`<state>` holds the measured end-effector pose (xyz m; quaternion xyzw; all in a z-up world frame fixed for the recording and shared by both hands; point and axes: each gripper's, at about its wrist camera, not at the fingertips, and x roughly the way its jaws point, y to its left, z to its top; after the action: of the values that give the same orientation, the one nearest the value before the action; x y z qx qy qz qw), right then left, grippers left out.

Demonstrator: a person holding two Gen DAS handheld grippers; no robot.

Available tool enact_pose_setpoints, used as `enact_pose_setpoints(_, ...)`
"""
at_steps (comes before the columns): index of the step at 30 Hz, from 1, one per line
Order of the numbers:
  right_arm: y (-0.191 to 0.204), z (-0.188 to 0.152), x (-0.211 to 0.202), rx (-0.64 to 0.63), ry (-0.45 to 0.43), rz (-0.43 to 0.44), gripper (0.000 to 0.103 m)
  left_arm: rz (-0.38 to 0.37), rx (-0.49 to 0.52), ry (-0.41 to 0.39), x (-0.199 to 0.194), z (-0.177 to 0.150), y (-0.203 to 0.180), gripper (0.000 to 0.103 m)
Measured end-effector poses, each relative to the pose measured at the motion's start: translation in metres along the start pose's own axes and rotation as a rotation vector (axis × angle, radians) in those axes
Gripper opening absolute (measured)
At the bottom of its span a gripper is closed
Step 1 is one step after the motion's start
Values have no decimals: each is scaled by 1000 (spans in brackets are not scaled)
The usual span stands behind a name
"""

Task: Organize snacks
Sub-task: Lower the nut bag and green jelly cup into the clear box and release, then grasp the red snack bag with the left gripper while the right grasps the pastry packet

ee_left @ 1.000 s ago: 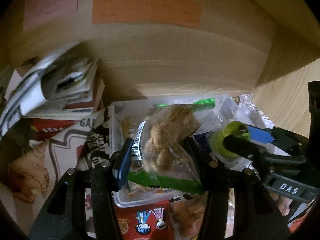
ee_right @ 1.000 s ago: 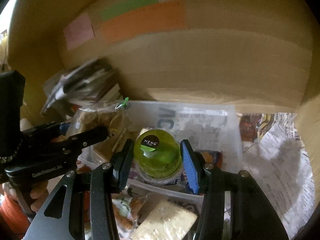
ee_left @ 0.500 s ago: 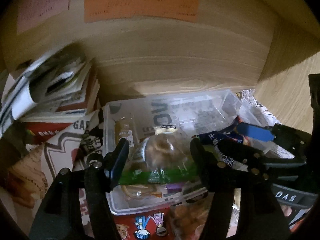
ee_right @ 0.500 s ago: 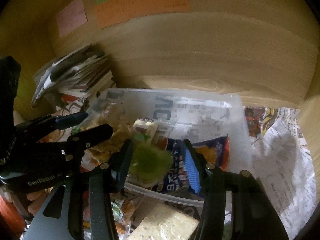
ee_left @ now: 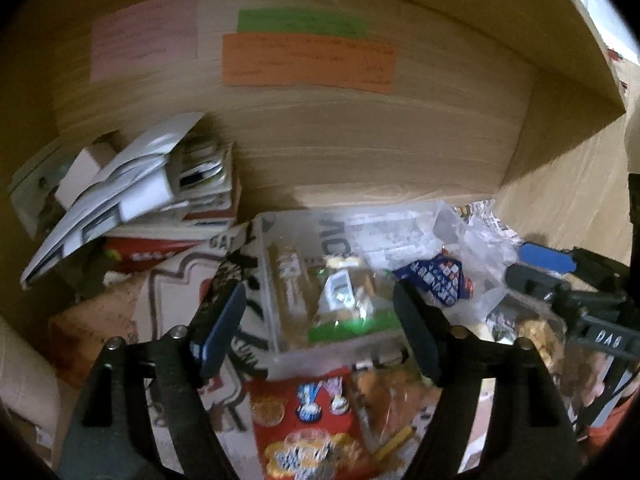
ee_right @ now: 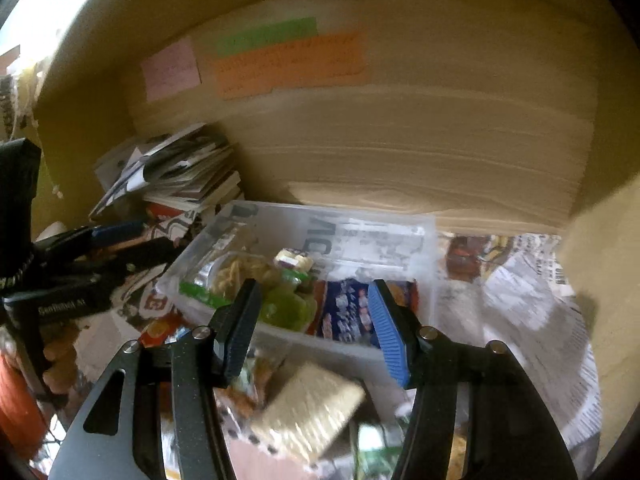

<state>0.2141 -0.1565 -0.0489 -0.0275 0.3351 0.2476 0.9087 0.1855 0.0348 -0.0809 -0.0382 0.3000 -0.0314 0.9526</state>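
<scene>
Here our left gripper (ee_left: 320, 320) is opening, empty, above the clear bin (ee_left: 268, 264) where the green-edged bag (ee_left: 348, 312) lies. Our right gripper (ee_right: 316, 320) is opening too, empty, the green jelly cup (ee_right: 286, 310) resting inside.

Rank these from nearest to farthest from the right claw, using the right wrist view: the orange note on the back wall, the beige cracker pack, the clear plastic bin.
From the right claw, whose jaws are opening with nothing gripped:
1. beige cracker pack, just below the claw, outside the bin.
2. clear plastic bin, just ahead, holding snacks.
3. orange note, high on the back wall, well beyond the bin.
</scene>
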Motion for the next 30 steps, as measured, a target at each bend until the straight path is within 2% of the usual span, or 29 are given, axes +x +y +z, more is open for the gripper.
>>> enact_pose_setpoints(8, -18, -28, -28, 28, 1, -56, 57, 19, -12, 63, -6, -35, 10, 82)
enact_pose_setpoints(17, -45, -73, -25, 88, 97, -115, 58, -2, -31, 180, 11, -71, 5, 86)
enact_pose_setpoints(18, -49, -78, -25, 94, 104, -129, 60, -1, -32, 188, 13, -73, 5, 88)
enact_pose_setpoints(20, -57, -86, -26, 109, 118, -160, 83, 6, -34, 204, 18, -78, 4, 91)
enact_pose_setpoints(21, -61, -89, -27, 116, 118, -175, 86, 8, -35, 210, 21, -81, 4, 91)
enact_pose_setpoints(27, -78, -103, -25, 133, 167, -210, 87, 16, -29, 248, 37, -90, 2, 92)
enact_pose_setpoints(30, -84, -107, -20, 170, 183, -194, 87, 22, -42, 265, 44, -94, 3, 92)
